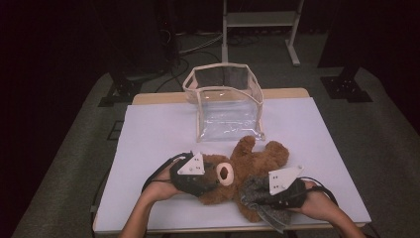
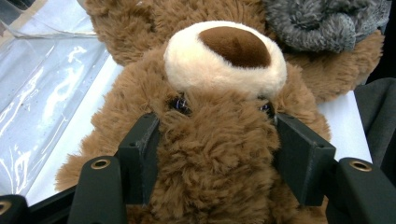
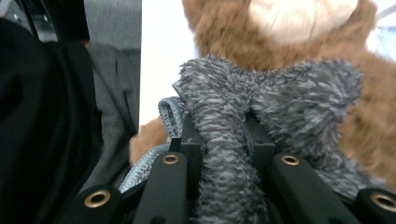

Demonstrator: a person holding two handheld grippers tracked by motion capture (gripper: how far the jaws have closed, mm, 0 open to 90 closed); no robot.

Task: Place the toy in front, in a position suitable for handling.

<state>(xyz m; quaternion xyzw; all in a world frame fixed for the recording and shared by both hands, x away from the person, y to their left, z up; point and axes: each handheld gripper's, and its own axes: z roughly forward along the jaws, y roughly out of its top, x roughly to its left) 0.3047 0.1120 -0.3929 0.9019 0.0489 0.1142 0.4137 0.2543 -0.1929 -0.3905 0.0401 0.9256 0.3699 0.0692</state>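
Left gripper (image 2: 212, 154) clamps teddy bear (image 2: 219, 140) (right gripper (image 3: 224, 140) pinches grey cloth (image 3: 261, 93)).

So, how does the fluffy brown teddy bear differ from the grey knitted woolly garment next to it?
The fluffy brown teddy bear is brown with a cream muzzle; the grey knitted woolly garment is mottled grey. The bear is far larger and lies spread on the table, while the garment is bunched up against the bear. The left gripper clamps the bear's head; the right gripper pinches a fold of the garment. Both look soft and fuzzy.
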